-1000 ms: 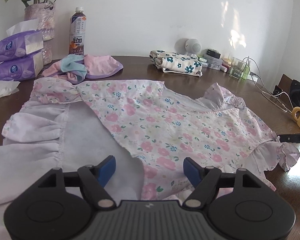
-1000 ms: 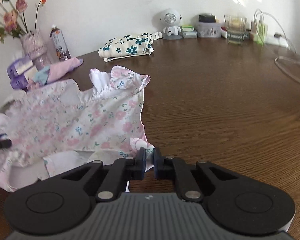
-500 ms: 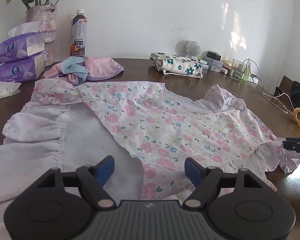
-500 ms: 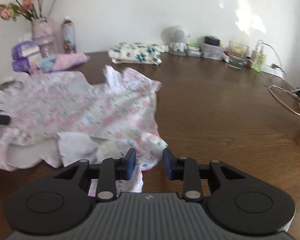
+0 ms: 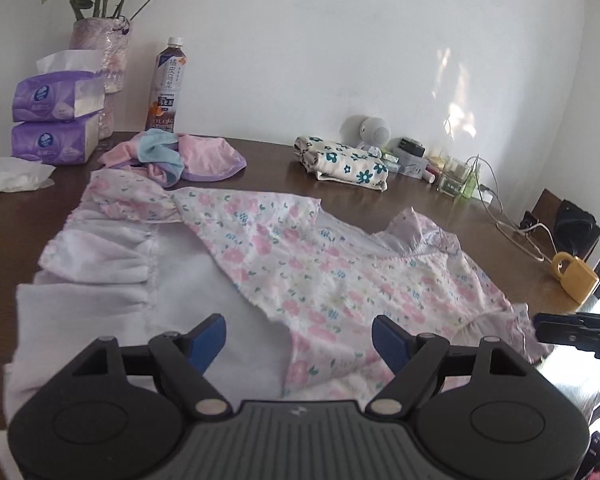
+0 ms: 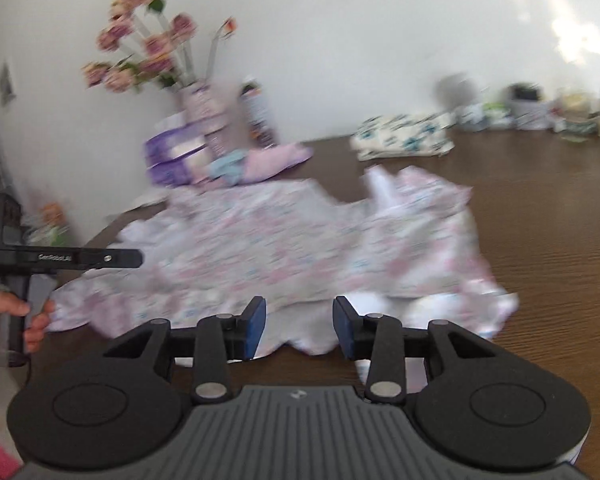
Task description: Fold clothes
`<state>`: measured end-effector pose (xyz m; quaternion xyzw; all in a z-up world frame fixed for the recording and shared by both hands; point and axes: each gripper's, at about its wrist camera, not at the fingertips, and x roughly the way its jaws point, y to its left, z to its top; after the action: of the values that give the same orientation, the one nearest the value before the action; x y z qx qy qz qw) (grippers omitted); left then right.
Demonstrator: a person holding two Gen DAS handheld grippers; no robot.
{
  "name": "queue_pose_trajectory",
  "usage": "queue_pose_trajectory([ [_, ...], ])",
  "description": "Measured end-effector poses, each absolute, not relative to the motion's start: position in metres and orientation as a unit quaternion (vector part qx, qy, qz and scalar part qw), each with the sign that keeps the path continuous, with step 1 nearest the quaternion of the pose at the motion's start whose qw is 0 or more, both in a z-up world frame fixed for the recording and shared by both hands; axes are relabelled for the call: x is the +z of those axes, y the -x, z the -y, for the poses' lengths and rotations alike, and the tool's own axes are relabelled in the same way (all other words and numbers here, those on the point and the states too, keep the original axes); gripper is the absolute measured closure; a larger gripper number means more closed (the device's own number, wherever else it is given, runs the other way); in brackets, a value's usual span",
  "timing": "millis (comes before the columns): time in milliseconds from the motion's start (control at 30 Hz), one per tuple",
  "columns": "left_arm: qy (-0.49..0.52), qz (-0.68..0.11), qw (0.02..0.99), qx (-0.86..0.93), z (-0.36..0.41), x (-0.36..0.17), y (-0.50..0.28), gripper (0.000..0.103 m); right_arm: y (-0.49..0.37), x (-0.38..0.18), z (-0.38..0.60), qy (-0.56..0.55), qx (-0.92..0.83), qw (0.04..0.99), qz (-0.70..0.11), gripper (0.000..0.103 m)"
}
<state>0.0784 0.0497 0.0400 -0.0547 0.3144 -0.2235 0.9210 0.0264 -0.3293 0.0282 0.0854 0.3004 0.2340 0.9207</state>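
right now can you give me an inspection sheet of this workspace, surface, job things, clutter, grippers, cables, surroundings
surface: dark wooden table, bare on its right side.
job's things: floral dress spread flat, white lining showing at left; folded floral garment near the wall; pink and blue clothes pile unfolded.
clutter: two purple tissue packs, loose tissue, drink bottle, flower vase, small white speaker, toiletries, yellow padlock.
grippers: left gripper open above the dress hem; right gripper open, at the dress edge.
cables: white cable along the right rim.
surroundings: white wall, sunlit patches.
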Motion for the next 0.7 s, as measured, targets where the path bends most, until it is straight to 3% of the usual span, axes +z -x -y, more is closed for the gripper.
queue_pose_trajectory([
  [300,0.047,-0.312,0.925,-0.213,-0.089,0.052,-0.029,0.02,-0.064,0.014,0.264,-0.112,0.33,0.857,-0.379,0.067],
  [333,0.045,-0.314,0.924,-0.213,-0.093,0.051,-0.027,0.02,-0.064,0.012,0.261,-0.115,0.332,0.853,-0.386,0.071],
  [367,0.043,-0.315,0.924,-0.213,-0.096,0.05,-0.024,0.02,-0.063,0.013,0.262,-0.122,0.344,0.846,-0.389,0.09],
  [400,0.041,-0.317,0.923,-0.213,-0.099,0.05,-0.021,0.02,-0.061,0.013,0.262,-0.129,0.356,0.839,-0.391,0.099],
  [700,0.039,-0.33,0.914,-0.233,-0.118,0.044,-0.009,0.019,-0.031,0.014,0.27,-0.077,0.382,0.827,-0.406,0.095],
])
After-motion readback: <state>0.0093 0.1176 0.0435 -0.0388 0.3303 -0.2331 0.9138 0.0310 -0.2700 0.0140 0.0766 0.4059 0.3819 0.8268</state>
